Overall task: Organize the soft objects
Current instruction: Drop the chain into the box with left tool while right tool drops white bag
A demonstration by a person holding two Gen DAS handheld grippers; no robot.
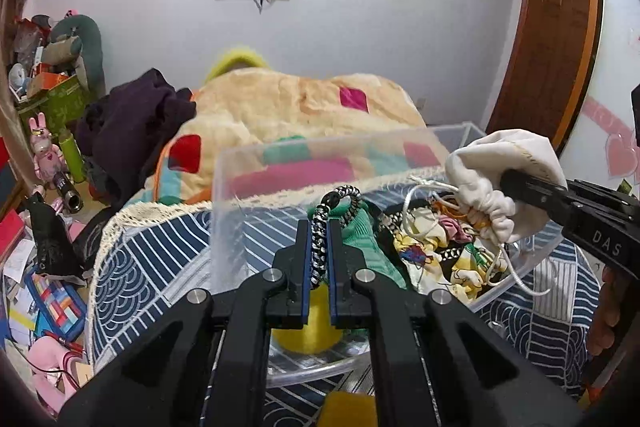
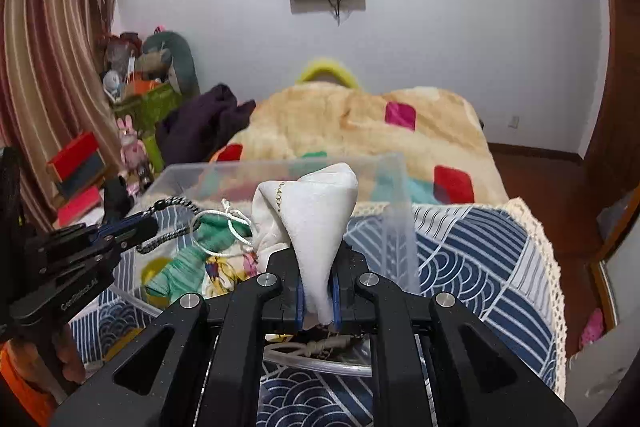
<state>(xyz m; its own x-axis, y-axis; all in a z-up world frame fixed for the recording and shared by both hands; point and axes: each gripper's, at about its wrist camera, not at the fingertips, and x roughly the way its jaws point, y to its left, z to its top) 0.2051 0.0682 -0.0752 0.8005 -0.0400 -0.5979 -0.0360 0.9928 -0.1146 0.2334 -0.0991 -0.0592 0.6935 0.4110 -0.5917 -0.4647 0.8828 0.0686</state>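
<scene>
My left gripper (image 1: 319,227) is shut on a black-and-white braided cord (image 1: 336,205) and holds it over the clear plastic bin (image 1: 240,163); it also shows in the right wrist view (image 2: 150,223). My right gripper (image 2: 318,267) is shut on a white drawstring pouch (image 2: 316,211), held above the bin's right side; the pouch also shows in the left wrist view (image 1: 496,179). Inside the bin lie a green knit item (image 1: 366,239), a yellow object (image 1: 316,331) and patterned fabrics (image 1: 448,251).
The bin stands on a table with a blue-and-white wave-pattern cloth (image 2: 472,251). Behind it is a bed with a beige patchwork blanket (image 1: 288,107) and dark clothes (image 1: 132,123). Cluttered toys and boxes (image 1: 44,79) fill the left floor. A wooden door (image 1: 556,27) is at right.
</scene>
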